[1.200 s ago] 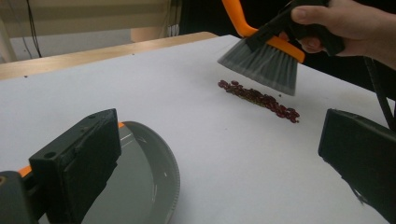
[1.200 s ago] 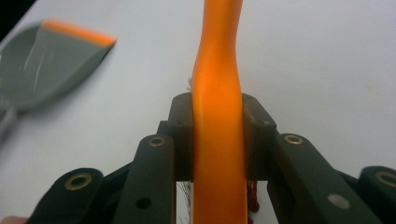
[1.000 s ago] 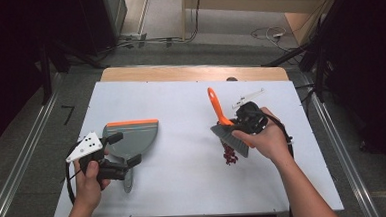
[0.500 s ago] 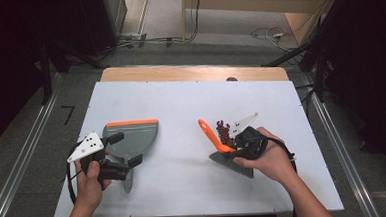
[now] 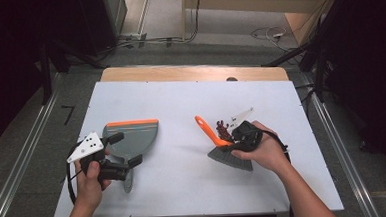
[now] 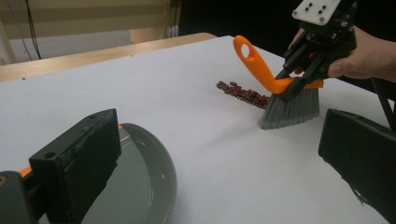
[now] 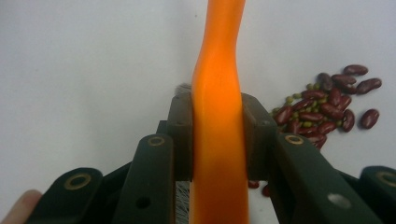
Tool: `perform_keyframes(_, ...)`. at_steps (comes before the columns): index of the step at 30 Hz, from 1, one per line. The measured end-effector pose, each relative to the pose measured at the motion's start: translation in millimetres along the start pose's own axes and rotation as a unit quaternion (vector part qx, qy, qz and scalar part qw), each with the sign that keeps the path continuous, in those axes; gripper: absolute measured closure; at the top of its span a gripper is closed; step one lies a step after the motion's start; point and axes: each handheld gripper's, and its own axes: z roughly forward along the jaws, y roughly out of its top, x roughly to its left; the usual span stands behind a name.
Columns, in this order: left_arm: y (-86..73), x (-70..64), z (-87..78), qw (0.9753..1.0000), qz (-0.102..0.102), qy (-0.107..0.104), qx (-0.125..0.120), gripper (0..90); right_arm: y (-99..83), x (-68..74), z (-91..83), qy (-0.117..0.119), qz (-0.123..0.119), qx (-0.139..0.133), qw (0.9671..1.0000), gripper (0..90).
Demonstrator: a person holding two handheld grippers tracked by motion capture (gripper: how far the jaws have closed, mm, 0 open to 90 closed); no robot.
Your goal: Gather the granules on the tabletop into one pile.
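The brush (image 5: 223, 144) has swung behind the beans (image 5: 224, 129); right hand-held gripper (image 5: 246, 135) clamps it, left (image 5: 114, 162) grips the dustpan (image 5: 132, 136); sweeping barely begun.

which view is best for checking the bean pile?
Right gripper view: the bean pile is close and sharp, red kidney beans mixed with small green ones, beside the orange brush handle. The left gripper view shows it as a low streak behind the bristles. The high view shows a small dark cluster.

Table (image 5: 181, 104) evenly and brightly lit from overhead; surroundings dark. Shadows soft and faint. Left gripper (image 6: 219, 154) blurred up close; brush (image 7: 218, 121) handle slightly soft, glowing.
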Motion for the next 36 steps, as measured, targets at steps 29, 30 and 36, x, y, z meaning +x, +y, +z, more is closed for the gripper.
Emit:
perform_keyframes(29,-0.4,0.9,1.1,1.0,-0.001,-0.002,0.0,0.0,18.2,-59.9,10.9,-0.016,-0.006,-0.022,0.9996,67.6)
perform_keyframes(30,-0.2,0.7,1.1,1.0,0.0,-0.002,0.001,0.0,18.6,-60.9,10.9,-0.016,-0.003,-0.022,0.9996,67.6)
perform_keyframes(36,0.0,0.4,0.9,1.0,0.0,-0.002,0.0,0.0,23.2,-65.6,11.1,-0.023,-0.008,-0.019,0.9995,67.7)
